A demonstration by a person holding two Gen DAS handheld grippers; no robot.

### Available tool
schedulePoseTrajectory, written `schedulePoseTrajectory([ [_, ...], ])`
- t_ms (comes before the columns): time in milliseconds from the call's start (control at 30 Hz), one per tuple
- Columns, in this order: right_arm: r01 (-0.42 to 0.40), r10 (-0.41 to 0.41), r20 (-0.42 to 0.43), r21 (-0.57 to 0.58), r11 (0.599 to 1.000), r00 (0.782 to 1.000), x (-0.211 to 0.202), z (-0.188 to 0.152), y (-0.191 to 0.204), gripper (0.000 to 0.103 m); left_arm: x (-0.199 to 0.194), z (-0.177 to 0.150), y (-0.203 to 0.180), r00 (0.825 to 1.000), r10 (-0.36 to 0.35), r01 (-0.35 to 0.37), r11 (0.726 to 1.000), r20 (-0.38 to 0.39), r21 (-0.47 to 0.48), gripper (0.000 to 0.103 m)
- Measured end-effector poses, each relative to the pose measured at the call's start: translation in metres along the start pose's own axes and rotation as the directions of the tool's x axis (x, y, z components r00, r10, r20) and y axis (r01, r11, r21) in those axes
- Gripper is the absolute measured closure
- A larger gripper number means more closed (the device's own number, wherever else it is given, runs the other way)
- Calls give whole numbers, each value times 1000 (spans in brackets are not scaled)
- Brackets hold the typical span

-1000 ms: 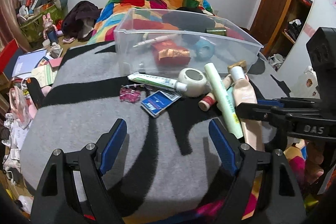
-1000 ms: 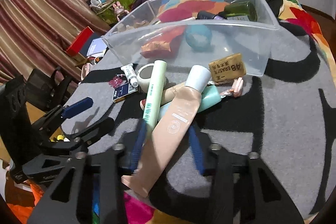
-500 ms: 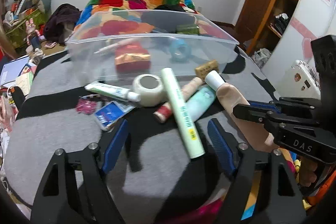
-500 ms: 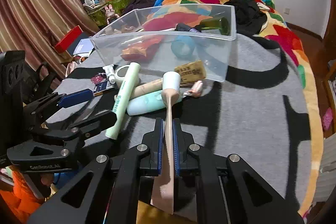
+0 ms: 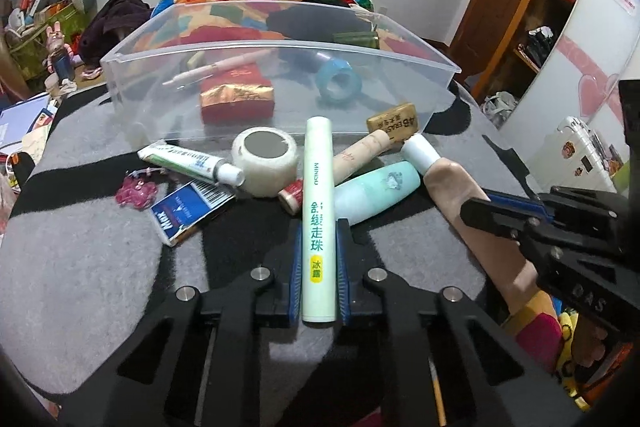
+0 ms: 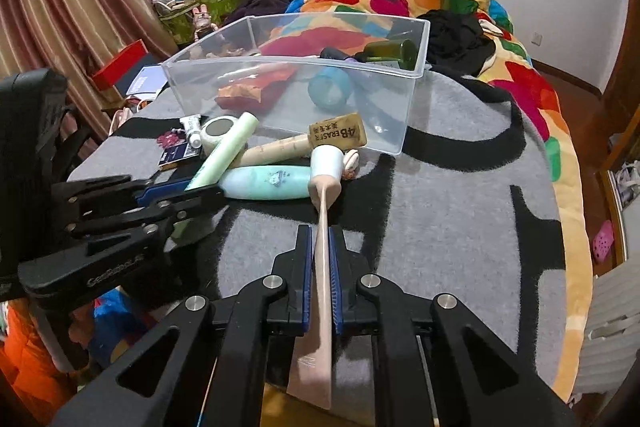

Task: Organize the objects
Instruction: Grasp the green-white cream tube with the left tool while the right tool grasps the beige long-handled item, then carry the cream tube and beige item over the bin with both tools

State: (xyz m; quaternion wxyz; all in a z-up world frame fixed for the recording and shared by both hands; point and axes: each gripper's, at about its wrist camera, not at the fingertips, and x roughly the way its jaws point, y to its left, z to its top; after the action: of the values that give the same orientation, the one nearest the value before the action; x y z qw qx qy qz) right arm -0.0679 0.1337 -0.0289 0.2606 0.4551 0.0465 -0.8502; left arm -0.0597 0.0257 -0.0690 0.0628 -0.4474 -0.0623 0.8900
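Clamping the pale green tube (image 5: 318,211), the left gripper (image 5: 319,247) mirrors the right gripper (image 6: 321,259), pinching the beige tube (image 6: 323,227).

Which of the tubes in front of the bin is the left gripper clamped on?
The left gripper is shut on the pale green MINISO tube, the long straight one; the beige tube sits in the right gripper.

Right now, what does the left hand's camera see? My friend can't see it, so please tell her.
The left gripper is shut on a pale green tube lying on a grey and black blanket. More tubes, a tape roll and a clear bin lie ahead. The right gripper holds a beige tube.
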Motion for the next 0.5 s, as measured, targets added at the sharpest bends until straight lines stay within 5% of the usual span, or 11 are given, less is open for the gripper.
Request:
schedulePoseTrajectory([
  [267,-20,21,-34,23,1000,999,21,6,-2,94,-13,-7,1,1000,15,-15,1000,22,8,88],
  [500,-19,18,28,32,999,999,0,3,-3,96,-29,-1,5,998,7,-7,1000,67,-2,88],
])
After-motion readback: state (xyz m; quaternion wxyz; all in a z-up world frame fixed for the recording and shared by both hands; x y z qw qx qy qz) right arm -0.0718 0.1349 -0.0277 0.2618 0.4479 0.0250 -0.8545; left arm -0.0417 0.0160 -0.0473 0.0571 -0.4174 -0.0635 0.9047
